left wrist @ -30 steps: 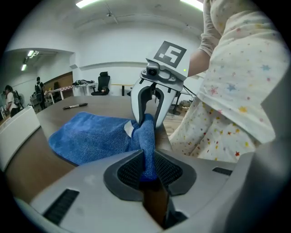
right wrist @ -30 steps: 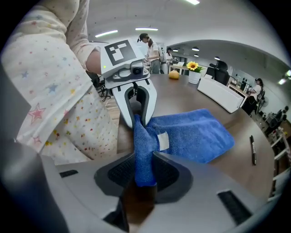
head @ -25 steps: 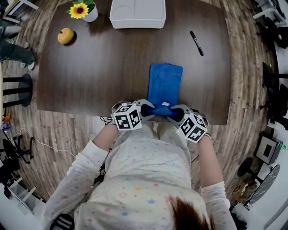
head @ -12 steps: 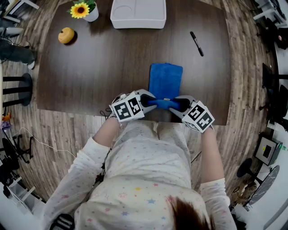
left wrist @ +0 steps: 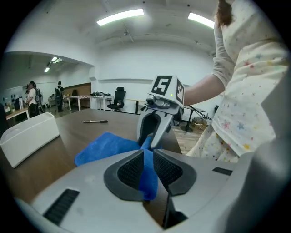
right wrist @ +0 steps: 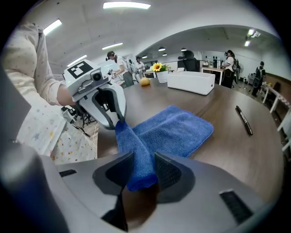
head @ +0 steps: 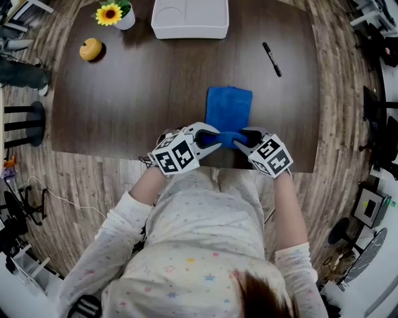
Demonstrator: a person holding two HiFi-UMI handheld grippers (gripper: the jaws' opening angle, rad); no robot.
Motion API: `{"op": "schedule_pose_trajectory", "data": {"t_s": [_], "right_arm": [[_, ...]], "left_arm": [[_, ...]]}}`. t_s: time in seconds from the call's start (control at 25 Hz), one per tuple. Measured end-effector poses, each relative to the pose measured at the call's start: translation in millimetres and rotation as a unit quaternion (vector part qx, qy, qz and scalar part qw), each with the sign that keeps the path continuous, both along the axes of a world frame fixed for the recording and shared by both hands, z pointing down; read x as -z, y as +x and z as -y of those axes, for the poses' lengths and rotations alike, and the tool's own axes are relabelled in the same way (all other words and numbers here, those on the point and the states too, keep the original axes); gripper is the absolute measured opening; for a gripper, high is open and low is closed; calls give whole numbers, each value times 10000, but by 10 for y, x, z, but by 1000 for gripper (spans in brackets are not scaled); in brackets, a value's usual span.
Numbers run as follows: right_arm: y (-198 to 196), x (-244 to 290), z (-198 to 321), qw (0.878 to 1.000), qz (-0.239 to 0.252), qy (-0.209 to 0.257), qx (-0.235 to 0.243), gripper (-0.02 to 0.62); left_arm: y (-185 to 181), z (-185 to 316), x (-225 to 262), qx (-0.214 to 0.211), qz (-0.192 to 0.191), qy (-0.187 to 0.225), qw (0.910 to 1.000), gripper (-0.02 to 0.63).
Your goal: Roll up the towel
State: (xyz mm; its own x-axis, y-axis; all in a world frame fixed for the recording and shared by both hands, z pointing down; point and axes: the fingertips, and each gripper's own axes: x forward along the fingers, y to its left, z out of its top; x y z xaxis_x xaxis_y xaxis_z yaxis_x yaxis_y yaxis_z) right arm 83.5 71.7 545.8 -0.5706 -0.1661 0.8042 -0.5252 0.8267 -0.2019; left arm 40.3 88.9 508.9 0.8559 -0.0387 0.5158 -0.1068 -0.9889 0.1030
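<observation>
A blue towel (head: 229,109) lies on the dark wooden table (head: 149,87), its near edge lifted off the surface and curled over. My left gripper (head: 219,136) is shut on the left end of that raised edge; in the left gripper view the towel (left wrist: 109,144) runs down between the pads (left wrist: 132,169). My right gripper (head: 239,139) is shut on the right end of the same edge, and the towel (right wrist: 175,129) hangs bunched between its jaws in the right gripper view. Each gripper faces the other across the raised edge: the right gripper (left wrist: 150,136) and the left gripper (right wrist: 116,122).
A white tray (head: 190,18) stands at the far edge of the table. A potted sunflower (head: 112,13) and an orange fruit (head: 91,49) sit at the far left. A black pen (head: 271,59) lies at the right. The table's near edge (head: 124,156) is close to the person's body.
Both grippers have lifted the towel's near edge and carried it away from the person, over the flat part. The visible flat length of towel has shortened.
</observation>
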Motion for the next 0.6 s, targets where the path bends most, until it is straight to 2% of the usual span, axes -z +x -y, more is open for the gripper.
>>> {"op": "schedule_pose_trajectory", "data": {"t_s": [0.12, 0.24, 0.32, 0.44, 0.6], "right_arm": [[20, -24, 21, 9998, 47, -78, -166, 141], [22, -23, 33, 9988, 238, -156, -395, 140], [28, 23, 44, 9977, 393, -64, -540, 141], [70, 207, 68, 9958, 524, 361, -665, 146], [-44, 453, -40, 9935, 724, 808, -351, 124]], "left_arm": [[12, -96, -199, -230, 429, 84, 9988, 71], [-14, -111, -441, -249, 771, 51, 9967, 74], [-17, -84, -482, -164, 731, 4, 9972, 74], [-11, -58, -489, -159, 709, 51, 9973, 78], [-27, -50, -503, -170, 691, 6, 9975, 82]]}}
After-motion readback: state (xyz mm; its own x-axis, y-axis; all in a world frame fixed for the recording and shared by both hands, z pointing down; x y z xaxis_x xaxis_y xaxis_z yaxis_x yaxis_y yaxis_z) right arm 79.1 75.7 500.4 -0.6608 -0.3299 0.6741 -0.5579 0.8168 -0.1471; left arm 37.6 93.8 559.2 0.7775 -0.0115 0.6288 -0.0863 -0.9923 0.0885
